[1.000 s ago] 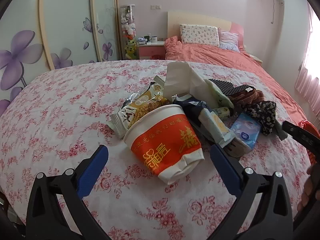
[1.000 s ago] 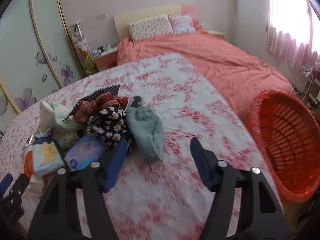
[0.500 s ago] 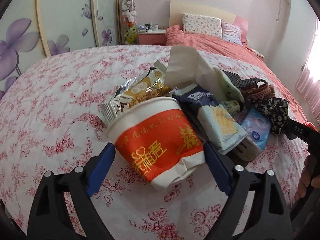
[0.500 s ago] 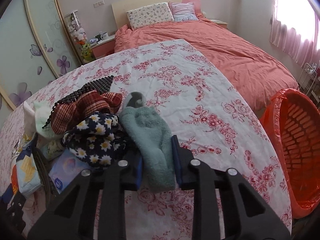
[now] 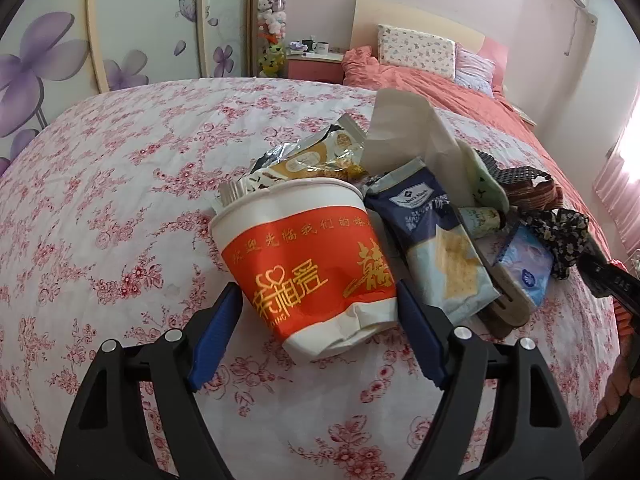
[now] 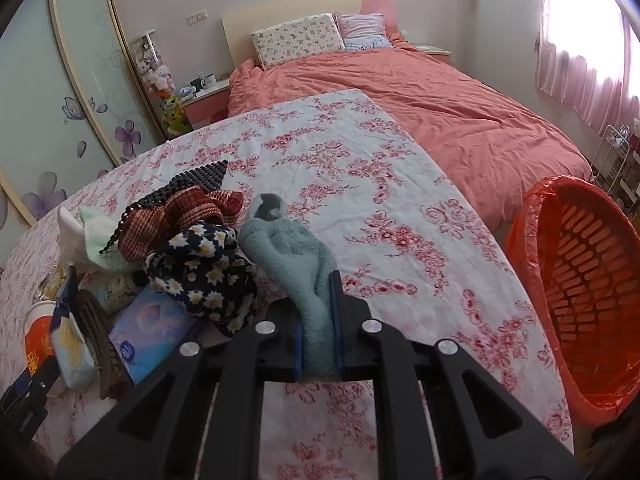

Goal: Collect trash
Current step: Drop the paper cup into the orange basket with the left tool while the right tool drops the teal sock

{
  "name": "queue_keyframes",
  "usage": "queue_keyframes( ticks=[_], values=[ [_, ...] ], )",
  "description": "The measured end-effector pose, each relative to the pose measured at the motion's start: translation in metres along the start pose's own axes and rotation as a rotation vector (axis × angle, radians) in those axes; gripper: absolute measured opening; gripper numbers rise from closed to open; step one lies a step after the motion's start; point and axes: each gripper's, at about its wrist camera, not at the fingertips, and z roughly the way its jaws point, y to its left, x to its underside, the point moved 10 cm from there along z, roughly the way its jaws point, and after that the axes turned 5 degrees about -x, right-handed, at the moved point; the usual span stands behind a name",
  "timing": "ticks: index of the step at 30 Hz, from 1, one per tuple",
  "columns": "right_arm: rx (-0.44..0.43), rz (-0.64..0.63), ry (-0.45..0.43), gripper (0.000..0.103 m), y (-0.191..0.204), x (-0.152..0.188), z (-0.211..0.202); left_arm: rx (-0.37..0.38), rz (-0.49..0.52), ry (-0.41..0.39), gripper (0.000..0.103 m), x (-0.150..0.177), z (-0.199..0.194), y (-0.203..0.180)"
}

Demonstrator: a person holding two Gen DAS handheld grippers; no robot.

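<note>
Left gripper (image 5: 318,308) straddles a paper cup (image 5: 308,264) lying tipped on the floral cloth (image 5: 120,208); its jaws have just been closing in, blue pads flanking the cup's crumpled base, right pad touching or nearly touching the cup wall, left pad with a visible gap, so no squeeze yet. Cup is white waxy paper with an orange band and gold lettering, base dented and creased. Behind it sits the trash pile: a shiny crinkled foil snack bag (image 5: 308,160), a dark blue glossy cracker packet (image 5: 436,236), a stiff cream paper bag (image 5: 404,128) standing up, a soft light-blue tissue pack (image 5: 528,264), a small tube (image 5: 480,216), and a brown wooden-looking slotted piece (image 5: 508,304). Right gripper (image 6: 318,328) has its jaws just closed, pinching a fuzzy teal sock (image 6: 292,256), thick knit squashed between the blue pads, the rest lying limp on the cloth. Beside the sock is a dark daisy-print fabric bundle (image 6: 204,268), a red-brown plaid cloth (image 6: 180,216), and a black studded mat (image 6: 192,180). Only the right wrist view shows the orange slotted plastic basket (image 6: 580,272) with an orange bag liner, off the table's right edge, and the sock grip. Only the left wrist view shows the cup's print and the foil bag clearly; there the right gripper's black tip (image 5: 608,280) pokes in at the edge, with fingers (image 5: 616,376) of a hand below. The coral duvet bed (image 6: 420,92) lies behind.
</note>
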Motion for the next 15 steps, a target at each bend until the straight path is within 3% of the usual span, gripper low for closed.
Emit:
queue_keyframes(
  ticks=[3, 15],
  values=[
    [0.001, 0.004, -0.009, 0.012, -0.001, 0.000, -0.005, 0.017, -0.015, 0.029, 0.070, 0.004, 0.006, 0.002],
    [0.001, -0.003, -0.068, 0.012, -0.005, -0.003, -0.041, 0.013, 0.020, -0.090, 0.069, -0.012, -0.030, 0.004]
  ],
)
